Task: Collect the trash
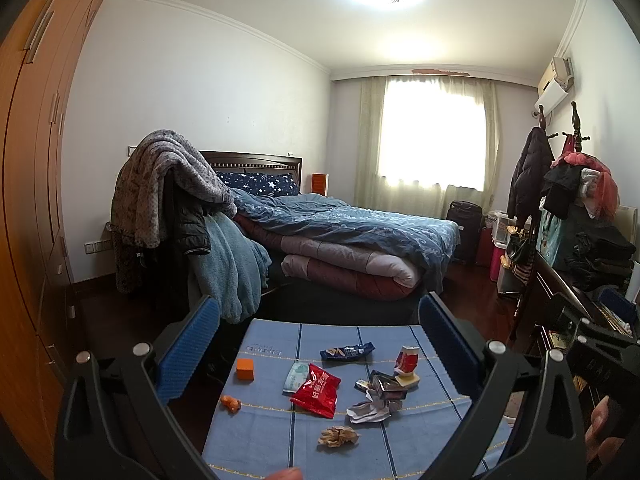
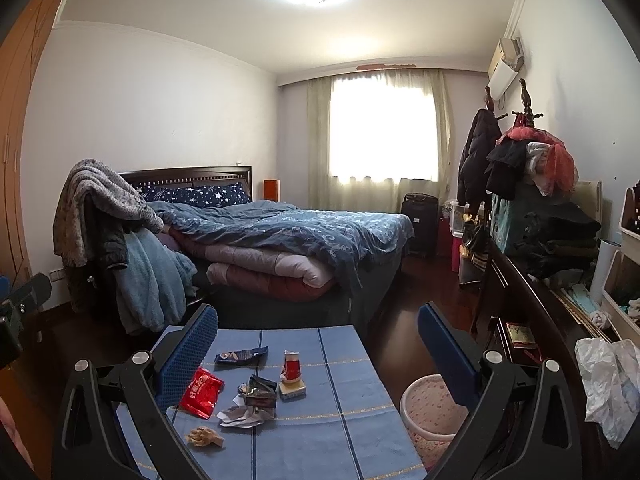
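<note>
While both grippers hung above the table (image 1: 420, 432) with nothing in them, the left gripper (image 1: 320, 340) spread wide and the right gripper (image 2: 318, 340) spread just as wide, the trash lay loose on the blue cloth: a red packet (image 1: 316, 390), a blue wrapper (image 1: 346, 351), a paper ball (image 1: 338, 437), torn foil scraps (image 1: 378, 394) and a small carton (image 1: 407, 360). The bin (image 2: 430, 412) stood on the floor just beside the table's right edge. I judged the flat wrappers could slip from my pads or drag the cloth, and the orange block (image 1: 245, 369) and toy (image 1: 231, 403) might be grabbed by mistake.
</note>
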`<state>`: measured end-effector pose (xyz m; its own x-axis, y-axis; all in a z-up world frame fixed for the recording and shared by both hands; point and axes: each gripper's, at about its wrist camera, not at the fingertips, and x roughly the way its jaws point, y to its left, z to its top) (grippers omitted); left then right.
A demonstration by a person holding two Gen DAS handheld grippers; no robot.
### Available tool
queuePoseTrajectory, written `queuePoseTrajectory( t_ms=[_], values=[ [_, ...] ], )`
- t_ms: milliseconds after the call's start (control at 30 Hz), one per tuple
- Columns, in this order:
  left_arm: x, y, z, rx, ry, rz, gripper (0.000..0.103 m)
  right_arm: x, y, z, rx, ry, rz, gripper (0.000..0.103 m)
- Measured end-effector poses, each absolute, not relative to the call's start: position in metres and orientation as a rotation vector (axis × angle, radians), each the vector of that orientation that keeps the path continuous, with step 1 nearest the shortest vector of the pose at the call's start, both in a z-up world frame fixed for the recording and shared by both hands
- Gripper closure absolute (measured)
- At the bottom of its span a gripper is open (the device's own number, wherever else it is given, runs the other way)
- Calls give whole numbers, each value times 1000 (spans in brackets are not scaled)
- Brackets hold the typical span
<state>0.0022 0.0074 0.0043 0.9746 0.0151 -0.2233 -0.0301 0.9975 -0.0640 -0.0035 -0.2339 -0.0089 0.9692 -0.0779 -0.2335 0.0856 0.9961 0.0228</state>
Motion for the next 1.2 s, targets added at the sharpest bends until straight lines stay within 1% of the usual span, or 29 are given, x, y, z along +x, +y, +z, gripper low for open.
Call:
queuePoseTrajectory(
  t_ms=[800, 1200],
  values=[
    [2, 6, 4, -67, 224, 22, 3, -9, -231, -2, 26, 217, -79, 3],
    [3, 3, -1, -64, 236, 20, 3, -3, -233, -10, 27, 240, -63, 3]
  ],
)
